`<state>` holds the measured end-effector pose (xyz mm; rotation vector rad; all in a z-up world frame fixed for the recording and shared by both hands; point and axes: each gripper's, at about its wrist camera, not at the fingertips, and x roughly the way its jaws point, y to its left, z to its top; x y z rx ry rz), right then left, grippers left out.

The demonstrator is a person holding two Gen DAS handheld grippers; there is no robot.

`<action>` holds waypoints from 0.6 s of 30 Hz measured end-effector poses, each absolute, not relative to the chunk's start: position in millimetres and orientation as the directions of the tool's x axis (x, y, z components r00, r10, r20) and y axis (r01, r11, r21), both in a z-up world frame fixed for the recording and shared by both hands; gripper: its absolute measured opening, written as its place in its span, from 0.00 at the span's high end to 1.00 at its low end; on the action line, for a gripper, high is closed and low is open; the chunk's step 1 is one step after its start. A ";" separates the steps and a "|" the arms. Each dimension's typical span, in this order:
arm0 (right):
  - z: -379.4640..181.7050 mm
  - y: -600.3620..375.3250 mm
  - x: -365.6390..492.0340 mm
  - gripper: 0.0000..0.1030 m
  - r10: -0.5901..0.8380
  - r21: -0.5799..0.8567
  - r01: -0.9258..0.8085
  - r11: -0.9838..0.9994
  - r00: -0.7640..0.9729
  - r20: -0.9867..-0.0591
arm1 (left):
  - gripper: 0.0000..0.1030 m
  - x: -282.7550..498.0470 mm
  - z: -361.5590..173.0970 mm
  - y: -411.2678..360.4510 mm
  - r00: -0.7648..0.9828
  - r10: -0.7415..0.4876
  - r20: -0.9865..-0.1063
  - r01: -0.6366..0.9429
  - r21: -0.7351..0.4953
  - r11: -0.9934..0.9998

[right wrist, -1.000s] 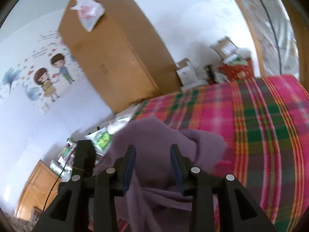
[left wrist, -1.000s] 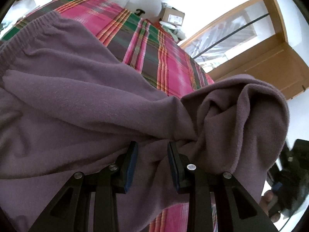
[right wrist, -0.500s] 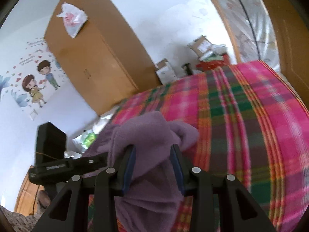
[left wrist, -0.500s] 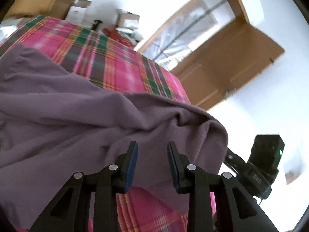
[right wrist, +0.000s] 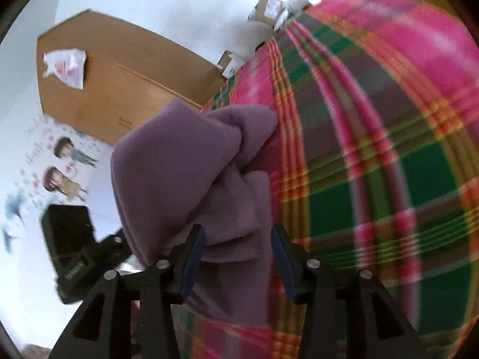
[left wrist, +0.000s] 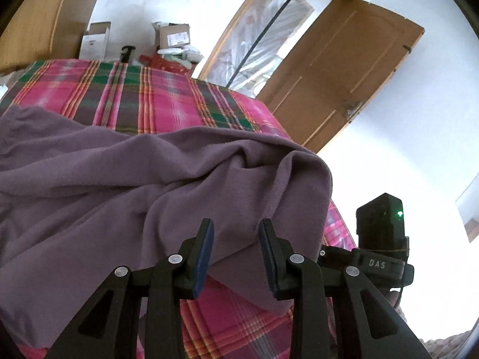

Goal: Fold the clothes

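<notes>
fold: early, purple garment point(left wrist: 125, 179) bunched on bed point(left wrist: 167, 101) | left gripper point(left wrist: 236, 251) released | right gripper point(right wrist: 238, 257) parted around cloth, not clamped

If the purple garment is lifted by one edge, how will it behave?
The purple garment looks soft and floppy: it drapes in deep folds over the plaid bedcover. It would probably sag and bunch rather than hold its shape. Its fleecy surface seems unlikely to slip.

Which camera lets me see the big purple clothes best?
The left wrist view. There the purple garment spreads wide and sharp across the plaid bedcover, folds and edge clear. The right wrist view shows only a bunched-up end between the jaws, with the picture blurred.
</notes>
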<state>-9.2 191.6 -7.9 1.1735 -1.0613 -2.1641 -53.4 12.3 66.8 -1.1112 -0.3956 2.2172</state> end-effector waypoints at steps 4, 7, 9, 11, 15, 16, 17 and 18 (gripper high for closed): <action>-16.5 186.1 -17.6 0.54 -0.728 0.848 0.000 -0.530 -0.513 -0.455 | 0.68 -57.8 62.9 16.4 -0.453 0.631 -0.630 -0.388 -0.498 -0.776; -19.5 181.7 -24.3 0.60 -0.721 0.851 -0.025 -0.524 -0.519 -0.459 | 0.68 -60.7 58.9 20.4 -0.441 0.618 -0.651 -0.384 -0.485 -0.786; -16.1 176.3 -26.4 0.83 -0.715 0.842 -0.017 -0.540 -0.519 -0.469 | 0.68 -62.6 55.6 22.6 -0.433 0.607 -0.667 -0.377 -0.477 -0.794; -9.6 170.9 -25.0 0.86 -0.710 0.830 0.012 -0.558 -0.524 -0.470 | 0.68 -63.2 52.0 23.9 -0.422 0.599 -0.680 -0.369 -0.475 -0.799; 6.0 169.8 -21.6 0.89 -0.669 0.789 0.050 -0.612 -0.566 -0.482 | 0.68 -61.1 51.9 27.8 -0.419 0.590 -0.690 -0.378 -0.458 -0.804; 7.3 170.4 -21.4 0.89 -0.666 0.788 0.053 -0.614 -0.572 -0.480 | 0.68 -60.1 52.5 29.0 -0.420 0.587 -0.692 -0.382 -0.452 -0.806; 8.4 171.1 -21.3 0.89 -0.663 0.786 0.054 -0.616 -0.576 -0.479 | 0.68 -59.0 53.1 30.6 -0.422 0.585 -0.693 -0.388 -0.445 -0.807; 10.2 171.8 -21.0 0.89 -0.657 0.782 0.055 -0.621 -0.580 -0.481 | 0.68 -57.9 53.7 32.4 -0.423 0.581 -0.695 -0.393 -0.437 -0.809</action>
